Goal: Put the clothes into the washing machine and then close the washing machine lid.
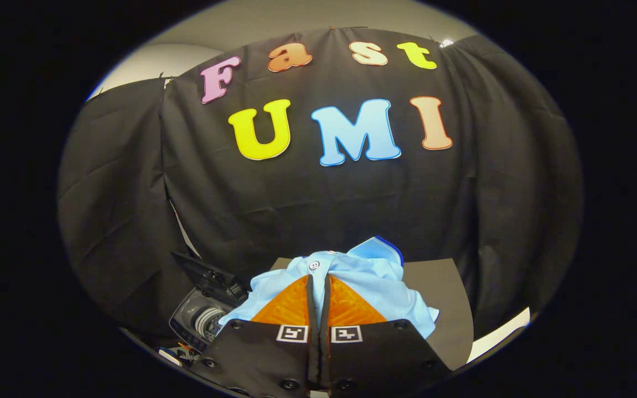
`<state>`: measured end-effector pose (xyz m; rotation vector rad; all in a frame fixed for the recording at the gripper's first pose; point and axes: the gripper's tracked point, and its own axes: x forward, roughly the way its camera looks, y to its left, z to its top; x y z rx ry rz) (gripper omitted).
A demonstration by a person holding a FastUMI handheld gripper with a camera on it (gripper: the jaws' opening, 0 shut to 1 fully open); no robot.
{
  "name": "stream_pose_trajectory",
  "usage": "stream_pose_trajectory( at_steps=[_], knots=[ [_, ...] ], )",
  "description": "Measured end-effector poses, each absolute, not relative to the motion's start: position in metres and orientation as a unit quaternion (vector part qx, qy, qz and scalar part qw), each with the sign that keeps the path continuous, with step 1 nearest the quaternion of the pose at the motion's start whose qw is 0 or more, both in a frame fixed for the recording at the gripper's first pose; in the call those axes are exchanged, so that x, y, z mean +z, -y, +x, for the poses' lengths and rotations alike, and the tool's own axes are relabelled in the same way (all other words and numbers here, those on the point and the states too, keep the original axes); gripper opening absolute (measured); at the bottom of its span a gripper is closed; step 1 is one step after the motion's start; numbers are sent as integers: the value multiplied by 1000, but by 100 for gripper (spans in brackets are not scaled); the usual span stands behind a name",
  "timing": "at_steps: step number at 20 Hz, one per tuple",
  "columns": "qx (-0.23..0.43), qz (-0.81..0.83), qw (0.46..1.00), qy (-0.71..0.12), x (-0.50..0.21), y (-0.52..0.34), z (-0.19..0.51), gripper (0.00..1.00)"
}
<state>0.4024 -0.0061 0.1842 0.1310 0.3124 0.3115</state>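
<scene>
Shirt pinched in my gripper

I am holding the shirt [351,276] with my gripper [318,287], fingers pressed together on the cloth, above the dark bench [445,298]; the washer [199,320] is sitting off its left edge.

A dark table top [443,298] is seen beyond the fingers. A light blue shirt [374,282] is bunched on it, clamped by the closed gripper [318,287]. A small washing machine [202,320] is seen beside the shirt, lid raised
</scene>
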Motion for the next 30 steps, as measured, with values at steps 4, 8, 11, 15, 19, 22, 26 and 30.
stream_pose_trajectory(
  at_steps=[4, 8, 11, 15, 19, 22, 26, 30],
  knots=[
    [140, 60, 979, -138, 202, -17, 394, 1],
    [138, 52, 982, -122, 226, -53, 381, 1],
    [149, 49, 982, -110, 243, -86, 371, 2],
    [169, 46, 979, -99, 259, -129, 357, 1],
    [194, 48, 975, -93, 271, -172, 348, 1],
    [215, 41, 972, -89, 279, -203, 343, 1],
    [245, 39, 965, -86, 289, -246, 336, 1],
    [276, 36, 957, -86, 293, -289, 326, 1]
  ],
)
